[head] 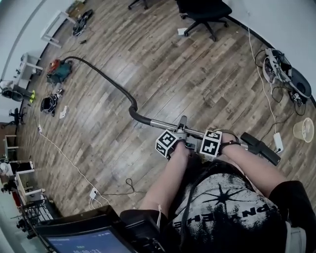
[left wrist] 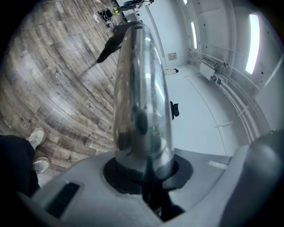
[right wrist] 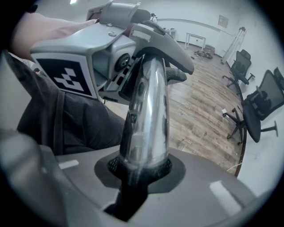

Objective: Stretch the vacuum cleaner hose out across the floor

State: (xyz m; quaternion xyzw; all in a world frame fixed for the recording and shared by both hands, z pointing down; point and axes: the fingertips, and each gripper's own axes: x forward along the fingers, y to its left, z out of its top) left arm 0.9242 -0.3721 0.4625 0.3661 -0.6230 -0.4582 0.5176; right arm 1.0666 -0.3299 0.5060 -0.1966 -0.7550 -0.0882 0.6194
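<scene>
A black vacuum hose (head: 106,79) runs across the wood floor from the teal and red vacuum body (head: 59,70) to a shiny metal wand (head: 165,124). Both grippers hold that wand side by side in front of the person. My left gripper (head: 178,133) is shut on it; in the left gripper view the wand (left wrist: 140,88) sits in the jaws' notch (left wrist: 146,177) and leads off to the hose cuff (left wrist: 111,42). My right gripper (head: 217,134) is shut on the wand (right wrist: 148,111) too, just behind the left gripper (right wrist: 102,53). The black end piece (head: 261,147) sticks out right.
A black office chair (head: 205,12) stands at the top. A white cable with a power strip (head: 94,193) trails along the left floor. A round bin (head: 303,129) and tangled gear (head: 281,69) sit at the right wall. A monitor (head: 84,239) is at the bottom.
</scene>
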